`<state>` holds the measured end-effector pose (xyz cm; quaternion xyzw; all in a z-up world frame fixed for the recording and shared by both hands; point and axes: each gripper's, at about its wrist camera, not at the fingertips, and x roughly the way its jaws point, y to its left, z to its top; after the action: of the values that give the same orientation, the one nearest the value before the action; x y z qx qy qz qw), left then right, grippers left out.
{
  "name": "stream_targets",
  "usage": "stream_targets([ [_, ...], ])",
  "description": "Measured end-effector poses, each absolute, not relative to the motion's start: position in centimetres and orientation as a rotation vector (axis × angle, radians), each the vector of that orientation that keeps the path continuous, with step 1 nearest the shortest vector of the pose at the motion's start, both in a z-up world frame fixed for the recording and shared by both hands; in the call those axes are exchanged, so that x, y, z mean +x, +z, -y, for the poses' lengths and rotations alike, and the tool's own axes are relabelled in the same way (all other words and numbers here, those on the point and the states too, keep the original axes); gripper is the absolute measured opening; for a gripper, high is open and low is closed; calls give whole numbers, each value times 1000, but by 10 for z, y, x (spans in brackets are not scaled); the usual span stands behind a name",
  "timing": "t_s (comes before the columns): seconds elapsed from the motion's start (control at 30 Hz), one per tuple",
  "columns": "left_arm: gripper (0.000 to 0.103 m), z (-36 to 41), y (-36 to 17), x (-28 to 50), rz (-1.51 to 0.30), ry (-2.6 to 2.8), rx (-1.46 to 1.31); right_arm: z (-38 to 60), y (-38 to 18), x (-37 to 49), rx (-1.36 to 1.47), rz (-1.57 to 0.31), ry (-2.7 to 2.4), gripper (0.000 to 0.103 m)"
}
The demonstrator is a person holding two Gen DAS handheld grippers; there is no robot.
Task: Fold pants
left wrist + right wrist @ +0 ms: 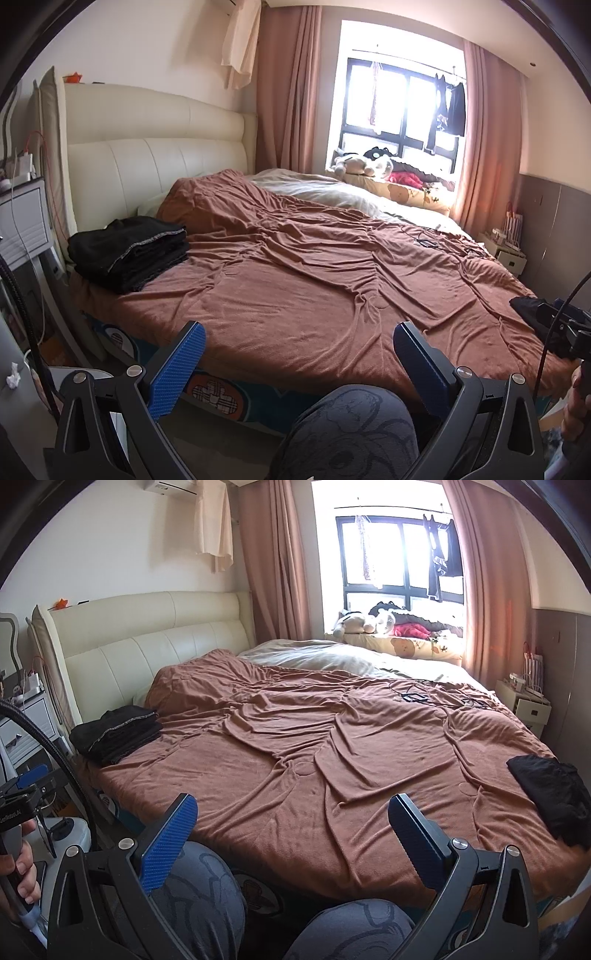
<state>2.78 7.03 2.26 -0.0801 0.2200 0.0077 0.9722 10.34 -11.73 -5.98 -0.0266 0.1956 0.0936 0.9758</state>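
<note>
Hovering with jaws apart, left gripper (299, 334) and right gripper (291, 806) face the bed; crumpled black pants (550, 794) lie right, well apart.

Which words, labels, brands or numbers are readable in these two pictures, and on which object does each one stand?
"GenRobot.AI", first letter cut by the picture's edge: white print on the left gripper's black body, right wrist view.
Blanket, black folded pants, other black garment: no text visible.
Items on the bedside cabinets: too small to read.

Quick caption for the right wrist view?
Open right gripper faces bed; folded stack left, loose pants right.
</note>
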Motion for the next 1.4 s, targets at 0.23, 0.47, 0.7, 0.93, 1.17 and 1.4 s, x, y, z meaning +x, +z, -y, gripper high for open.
stream_targets([
  [0.23,103,-70,23,27,-443,15,-162,119,-60,101,-50,-396,186,103],
  [0.47,103,-69,25,20,-431,9,-158,123,-57,100,-45,-390,184,103],
  [0.7,103,-69,28,17,-428,2,-162,125,-57,100,-44,-391,184,103],
  [0.93,103,-69,31,16,-427,-1,-159,126,-57,99,-43,-386,183,103],
  [1.17,103,-69,32,15,-428,-2,-160,126,-57,98,-44,-385,183,103],
  [1.4,103,-70,34,12,-427,4,-157,125,-55,97,-47,-383,184,103],
])
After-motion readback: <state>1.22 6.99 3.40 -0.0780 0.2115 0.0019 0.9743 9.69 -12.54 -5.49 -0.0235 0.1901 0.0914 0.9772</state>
